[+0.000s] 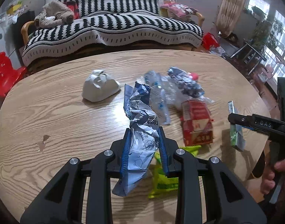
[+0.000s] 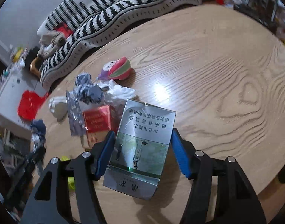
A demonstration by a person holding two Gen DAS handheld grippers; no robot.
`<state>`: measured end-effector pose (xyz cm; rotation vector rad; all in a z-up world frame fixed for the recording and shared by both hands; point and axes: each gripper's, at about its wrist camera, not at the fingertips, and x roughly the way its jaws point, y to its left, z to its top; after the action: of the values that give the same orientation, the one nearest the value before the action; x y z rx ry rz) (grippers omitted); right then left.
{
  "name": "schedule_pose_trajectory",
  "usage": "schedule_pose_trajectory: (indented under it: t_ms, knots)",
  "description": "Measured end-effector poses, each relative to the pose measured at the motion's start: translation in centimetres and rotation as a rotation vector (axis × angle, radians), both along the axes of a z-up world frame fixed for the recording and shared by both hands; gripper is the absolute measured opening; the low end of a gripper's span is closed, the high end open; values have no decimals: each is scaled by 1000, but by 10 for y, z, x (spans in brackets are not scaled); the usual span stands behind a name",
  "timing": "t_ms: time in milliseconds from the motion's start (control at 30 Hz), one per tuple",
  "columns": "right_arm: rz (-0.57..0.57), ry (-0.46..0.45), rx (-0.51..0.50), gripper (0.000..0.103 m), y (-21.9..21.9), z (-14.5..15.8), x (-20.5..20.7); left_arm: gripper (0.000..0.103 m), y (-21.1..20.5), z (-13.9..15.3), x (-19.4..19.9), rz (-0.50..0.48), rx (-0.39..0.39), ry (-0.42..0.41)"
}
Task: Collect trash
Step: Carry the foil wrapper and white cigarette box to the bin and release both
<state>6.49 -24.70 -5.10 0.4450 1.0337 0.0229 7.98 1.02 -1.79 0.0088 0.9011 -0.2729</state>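
Note:
Trash lies scattered on a wooden table (image 1: 58, 112). My left gripper (image 1: 144, 136) is shut on a crumpled blue-and-white wrapper (image 1: 140, 123), which hangs above the tabletop. My right gripper (image 2: 142, 138) is shut on a silver-and-green cigarette box (image 2: 140, 145), raised off the table; the left wrist view shows that box (image 1: 236, 138) edge-on at the right. On the table lie a red box (image 1: 196, 123), a clear plastic bag (image 1: 159, 95), a dark blue wrapper (image 1: 187, 84), a crumpled white paper (image 1: 99, 88) and a yellow-green wrapper (image 1: 161, 179) under my left gripper.
A pink and green toy (image 2: 120, 69) sits on the table beyond the pile. Behind the table stands a sofa with a black-and-white striped cover (image 1: 114, 28). A red stool (image 1: 4, 74) is on the floor at the left. A hand (image 1: 280, 171) grips the right tool.

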Motion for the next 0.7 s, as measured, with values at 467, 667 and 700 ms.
schedule_pose_trajectory:
  t_ms: [467,667,700]
  knots:
    - [90,-197,-328,61,-72,42,-105,28,-137,2,-37,-214,1,-26]
    - [-9,-214,-337,61,-138,51,-146,28,-215,-2,-58,-342,-23,-30]
    - [-34,-207,-334,61,-153,50,-153,28,-228,-3,-62,-369,-29,-29]
